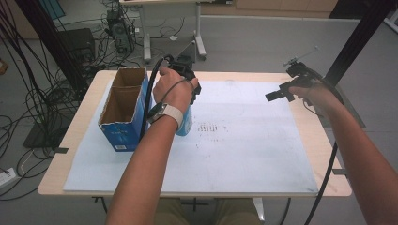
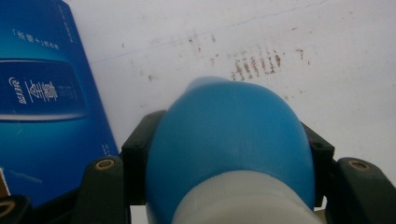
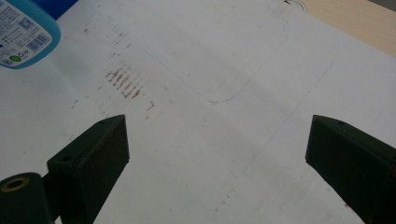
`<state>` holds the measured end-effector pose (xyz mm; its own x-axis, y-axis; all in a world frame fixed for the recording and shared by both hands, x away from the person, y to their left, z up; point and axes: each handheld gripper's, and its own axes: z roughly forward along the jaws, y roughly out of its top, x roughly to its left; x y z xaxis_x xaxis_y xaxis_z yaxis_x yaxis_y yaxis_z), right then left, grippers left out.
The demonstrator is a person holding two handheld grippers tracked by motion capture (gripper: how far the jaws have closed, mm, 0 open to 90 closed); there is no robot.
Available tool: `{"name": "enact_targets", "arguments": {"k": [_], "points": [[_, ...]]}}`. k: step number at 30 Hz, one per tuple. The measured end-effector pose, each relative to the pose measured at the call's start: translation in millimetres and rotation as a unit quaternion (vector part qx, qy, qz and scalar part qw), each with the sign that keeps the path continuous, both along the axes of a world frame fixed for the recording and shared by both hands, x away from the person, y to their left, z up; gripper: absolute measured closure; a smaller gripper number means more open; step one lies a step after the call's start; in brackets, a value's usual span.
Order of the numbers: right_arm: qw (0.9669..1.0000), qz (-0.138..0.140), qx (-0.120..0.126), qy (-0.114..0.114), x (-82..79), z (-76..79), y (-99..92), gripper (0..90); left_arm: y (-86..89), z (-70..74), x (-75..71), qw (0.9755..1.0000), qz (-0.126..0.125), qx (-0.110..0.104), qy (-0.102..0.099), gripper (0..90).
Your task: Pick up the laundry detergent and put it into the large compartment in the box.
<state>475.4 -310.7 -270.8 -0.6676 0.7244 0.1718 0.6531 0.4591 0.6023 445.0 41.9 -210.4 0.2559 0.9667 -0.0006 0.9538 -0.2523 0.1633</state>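
A blue bottle (image 2: pixel 229 140) with a white neck hangs off the table, and my left gripper (image 2: pixel 229 154) is shut on its shoulder. In the high view the bottle (image 1: pixel 186 125) pokes out below the left wrist, with the left gripper (image 1: pixel 191 96) above it, just right of a blue cardboard box (image 1: pixel 123 112) with an open top. My right gripper (image 1: pixel 274 96) hovers over the right side of the white sheet (image 1: pixel 244 154). In its own view the right gripper (image 3: pixel 217 149) stands open with nothing between the jaws, and the bottle's labelled lower end (image 3: pixel 23 32) shows at top left.
The box's blue printed side (image 2: pixel 42 116) stands close to the left of the held bottle. A patch of brown marks (image 1: pixel 209 127) stains the middle of the sheet. The wooden table edge (image 1: pixel 328 154) runs along the right. Cables and equipment crowd the floor behind the table.
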Motion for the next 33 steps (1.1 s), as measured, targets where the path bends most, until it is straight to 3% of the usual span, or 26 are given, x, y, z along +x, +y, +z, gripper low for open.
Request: {"name": "enact_targets", "arguments": {"k": [22,33], "points": [[1.0,0.001,0.001,-0.001,-0.3,0.4,1.6,6.0,2.6,37.1,-2.4,1.0,-0.002,-0.003,-0.005,39.2],[1.0,0.002,0.0,-0.001,0.0,0.5,2.6,6.0,7.8,48.5,-2.5,0.9999,0.002,-0.005,-0.012,39.2]]}}
